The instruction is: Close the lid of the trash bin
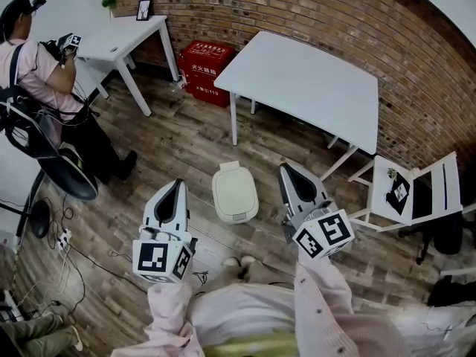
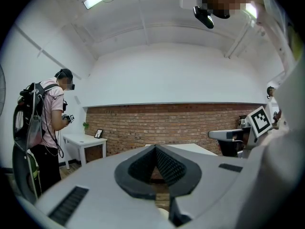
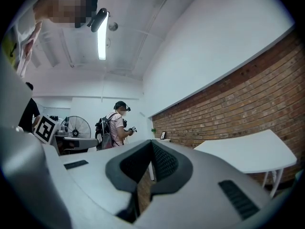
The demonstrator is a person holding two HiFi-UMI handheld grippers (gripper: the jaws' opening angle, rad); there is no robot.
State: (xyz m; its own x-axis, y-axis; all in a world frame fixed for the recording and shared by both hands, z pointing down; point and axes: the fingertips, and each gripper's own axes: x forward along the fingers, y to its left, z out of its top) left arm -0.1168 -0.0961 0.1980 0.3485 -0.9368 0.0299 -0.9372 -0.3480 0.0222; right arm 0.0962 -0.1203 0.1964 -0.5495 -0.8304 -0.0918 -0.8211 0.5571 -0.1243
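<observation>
A cream trash bin [image 1: 235, 193] stands on the wooden floor between my two grippers, its lid lying flat on top. My left gripper [image 1: 178, 182] hangs to the bin's left, apart from it and pointing level. Its jaws meet with nothing between them [image 2: 155, 149]. My right gripper [image 1: 285, 168] is held to the bin's right, also clear of it. Its jaws are shut and empty [image 3: 151, 144]. Neither gripper view shows the bin.
A large white table [image 1: 305, 80] stands just beyond the bin, in front of the brick wall. A red box [image 1: 207, 62] and a small white table [image 1: 123, 39] are farther left. A white chair [image 1: 416, 192] is at right. A person [image 1: 44, 73], a fan [image 1: 56, 169] and floor cables [image 1: 67, 251] are at left.
</observation>
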